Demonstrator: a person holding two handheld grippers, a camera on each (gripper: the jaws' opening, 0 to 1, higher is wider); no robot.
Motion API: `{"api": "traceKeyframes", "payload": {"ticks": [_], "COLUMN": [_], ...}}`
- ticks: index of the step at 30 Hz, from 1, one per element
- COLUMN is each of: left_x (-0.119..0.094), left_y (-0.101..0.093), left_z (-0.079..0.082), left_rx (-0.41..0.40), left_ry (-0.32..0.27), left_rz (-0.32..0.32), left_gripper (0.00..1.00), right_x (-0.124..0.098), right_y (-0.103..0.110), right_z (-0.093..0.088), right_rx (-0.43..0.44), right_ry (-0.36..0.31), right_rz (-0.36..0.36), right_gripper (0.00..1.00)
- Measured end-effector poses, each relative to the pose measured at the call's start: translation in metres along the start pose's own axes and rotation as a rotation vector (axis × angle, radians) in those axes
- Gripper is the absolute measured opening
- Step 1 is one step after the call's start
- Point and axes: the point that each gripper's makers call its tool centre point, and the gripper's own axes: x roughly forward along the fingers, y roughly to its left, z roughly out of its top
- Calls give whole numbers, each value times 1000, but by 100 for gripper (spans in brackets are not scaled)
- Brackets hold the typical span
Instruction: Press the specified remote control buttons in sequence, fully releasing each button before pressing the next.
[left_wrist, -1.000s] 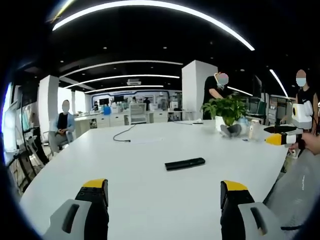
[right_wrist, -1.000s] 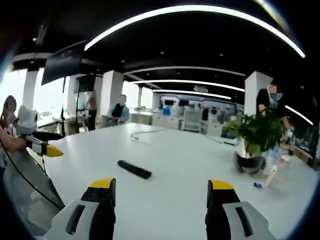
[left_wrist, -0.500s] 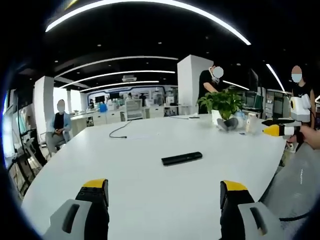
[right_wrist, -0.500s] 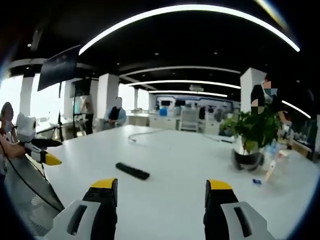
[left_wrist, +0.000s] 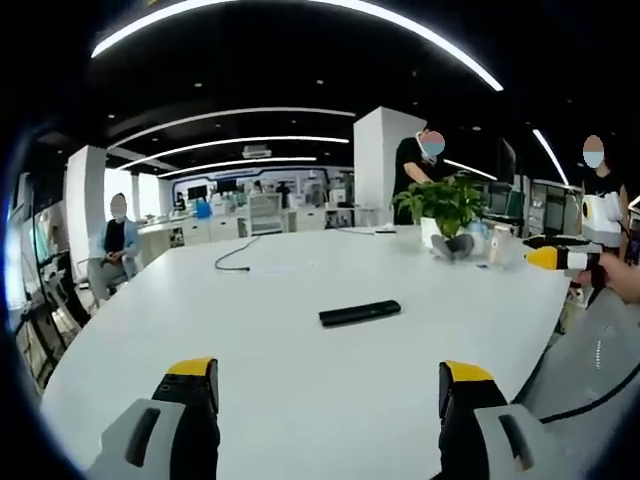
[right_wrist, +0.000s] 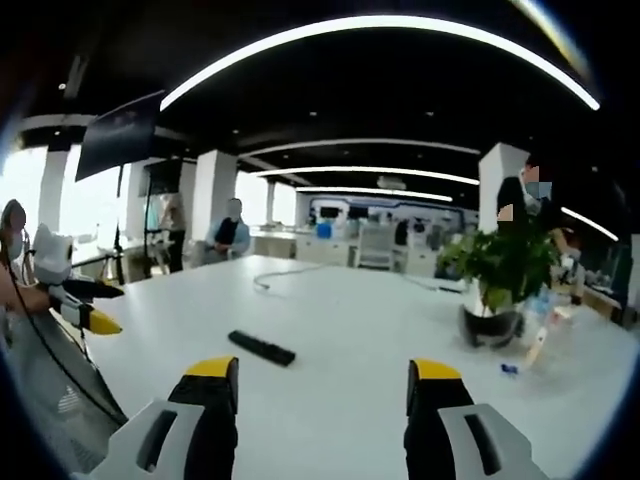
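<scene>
Remote: a black bar (left_wrist: 360, 313) lying flat on the white table (left_wrist: 280, 340), out in the open middle of the top, well ahead of both grippers and touching neither. In the right gripper view it lies (right_wrist: 261, 347) ahead and left of centre, nearer the left jaw's line.
Left gripper: held above the near table edge (left_wrist: 322, 375), jaws wide apart, yellow tips up, nothing between them. It also enters the right gripper view from the left (right_wrist: 88, 316), its yellow-tipped jaws pointing over the table edge.
Right gripper: jaws wide apart (right_wrist: 320, 372), nothing between them, hovering over the near part of the table. It comes into the left gripper view from the right (left_wrist: 555, 256), yellow tip toward the plant.
Plant: green leaves in a round pot (left_wrist: 447, 212) on the far right part of the table in the left gripper view; in the right gripper view (right_wrist: 495, 285) it stands to the right, well apart from the remote.
Small things: a pale cup or bottle (left_wrist: 498, 245) just beside the pot; I cannot tell which.
Cable: a dark cord (left_wrist: 232, 259) trailing on the far side of the table.
People: one seated (left_wrist: 113, 250) at the far left beyond the table, one in black (left_wrist: 415, 178) standing behind the plant, one standing (left_wrist: 600, 195) at the far right.
Room: an open office with white pillars and long curved ceiling lights (right_wrist: 380, 30).
</scene>
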Motion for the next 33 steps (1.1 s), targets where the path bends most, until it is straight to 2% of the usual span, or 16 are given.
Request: {"api": "traceKeyframes", "payload": {"ticks": [3,6,9,13,18,24,26,30,33], "left_x": [-1,2,4,5,4,3,3,3,3], "left_y": [-4,-3,-4,-7,-3,-2,-3,-11,-11], "left_z": [3,-4,-8,-9,-5,-3,-3,-8,-8], "left_rx": [14,-28,-14,12,-9,-3,-14,-40,-55], "left_ry": [-16,2,23,32,8,2,-1,34,44], "left_rz": [-7,-37,-50,-59,-46,-33,-41,-83,-92], "left_gripper": [95,95,95,95,94,94,94,94,95], "right_x": [0,-3,-7,-4,-2,-2,-2,-2,-1], "right_y": [2,-9,-19,-17,-12,-13,-15,-16,-15], "right_z": [-1,3,4,0,-2,-5,-6,-7,-10], "right_rx": [11,-8,39,46,3,2,1,-2,11], "right_ry": [5,-15,-35,-15,-1,14,21,29,44], "right_rz": [11,-51,-84,-76,-60,-65,-73,-81,-71], "right_gripper": [64,64,63,62,61,60,60,60,60]}}
